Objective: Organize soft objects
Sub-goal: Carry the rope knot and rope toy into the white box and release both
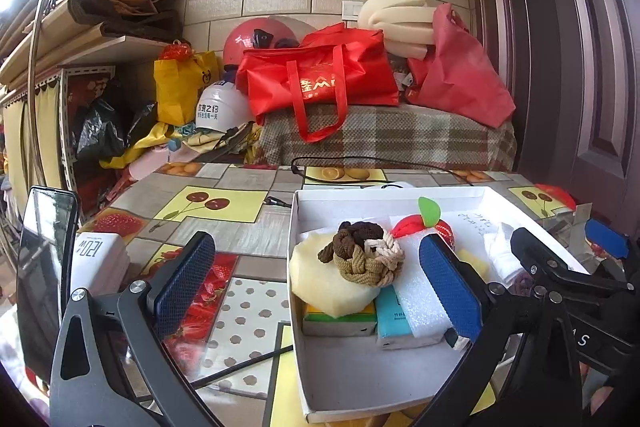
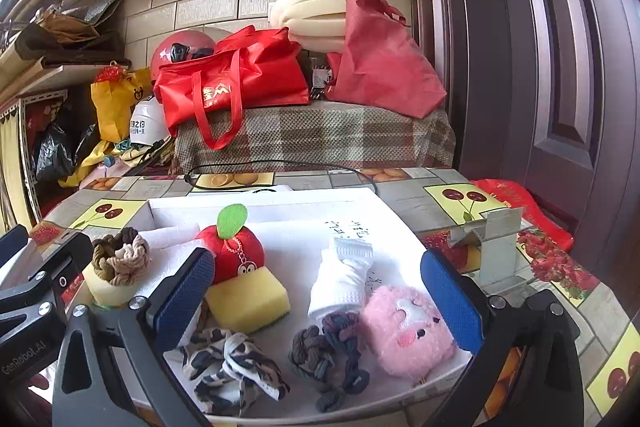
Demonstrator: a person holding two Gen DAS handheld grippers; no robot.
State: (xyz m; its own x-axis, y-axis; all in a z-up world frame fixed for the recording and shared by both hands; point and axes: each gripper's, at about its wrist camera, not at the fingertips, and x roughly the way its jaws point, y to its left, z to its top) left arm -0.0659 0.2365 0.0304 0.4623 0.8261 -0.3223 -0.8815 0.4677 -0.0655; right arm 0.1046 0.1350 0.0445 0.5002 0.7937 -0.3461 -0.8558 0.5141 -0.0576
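A white shallow box (image 1: pixel 320 379) on the fruit-patterned table holds soft things. In the left wrist view: brown and beige hair ties (image 1: pixel 362 253) on a cream round sponge (image 1: pixel 320 283), tissue packs (image 1: pixel 340 321), white foam (image 1: pixel 420 295), a red plush apple (image 1: pixel 408 225). My left gripper (image 1: pixel 320 279) is open and empty, straddling the box's left part. In the right wrist view: the red apple (image 2: pixel 232 251), a yellow sponge (image 2: pixel 248 297), a white sock (image 2: pixel 340 279), a pink plush (image 2: pixel 404 331), dark hair ties (image 2: pixel 324 351), a leopard scrunchie (image 2: pixel 232 363). My right gripper (image 2: pixel 316 303) is open and empty above them.
A phone (image 1: pixel 44 267) stands at the table's left with a white box (image 1: pixel 98 259) beside it. A black cable (image 1: pixel 340 163) crosses the far table edge. A metal bracket (image 2: pixel 494 239) stands right of the box. Red bags (image 1: pixel 320 75) lie on a plaid bench behind.
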